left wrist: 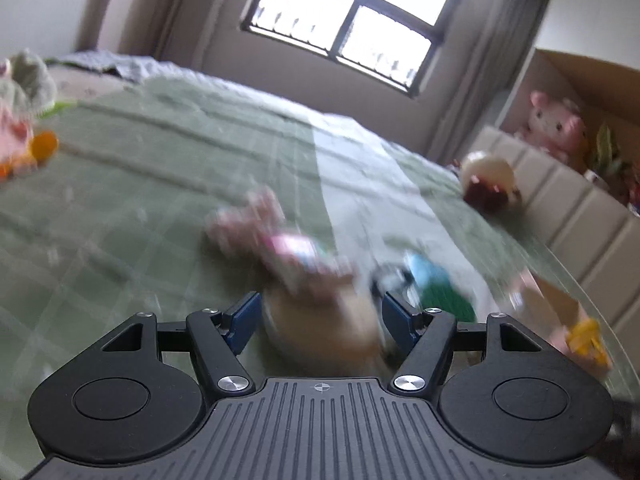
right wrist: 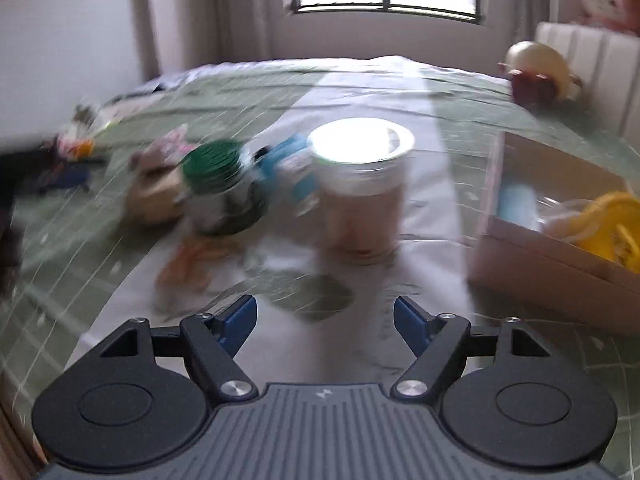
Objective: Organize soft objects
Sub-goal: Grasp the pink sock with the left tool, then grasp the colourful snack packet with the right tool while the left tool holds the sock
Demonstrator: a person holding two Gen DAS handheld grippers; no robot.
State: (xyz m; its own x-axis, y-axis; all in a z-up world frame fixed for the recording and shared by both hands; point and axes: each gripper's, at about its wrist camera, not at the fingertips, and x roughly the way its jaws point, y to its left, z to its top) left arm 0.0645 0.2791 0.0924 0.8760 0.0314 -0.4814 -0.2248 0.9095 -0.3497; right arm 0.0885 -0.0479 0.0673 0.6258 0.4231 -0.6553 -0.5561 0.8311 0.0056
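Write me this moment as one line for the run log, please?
left gripper: open around tan plush toy, grip unclear | right gripper: open, empty above bedspread | cardboard box: holds yellow toy

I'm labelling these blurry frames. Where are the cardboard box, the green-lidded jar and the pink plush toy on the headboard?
cardboard box (right wrist: 532, 256), right wrist view, its near outer wall
green-lidded jar (right wrist: 212, 164), right wrist view, middle of its green lid
pink plush toy (left wrist: 556, 126), left wrist view, its body

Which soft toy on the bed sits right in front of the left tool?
The tan plush with pink ears, directly ahead of the left tool. The round cream one lies far off by the headboard; the orange-footed one at far left.
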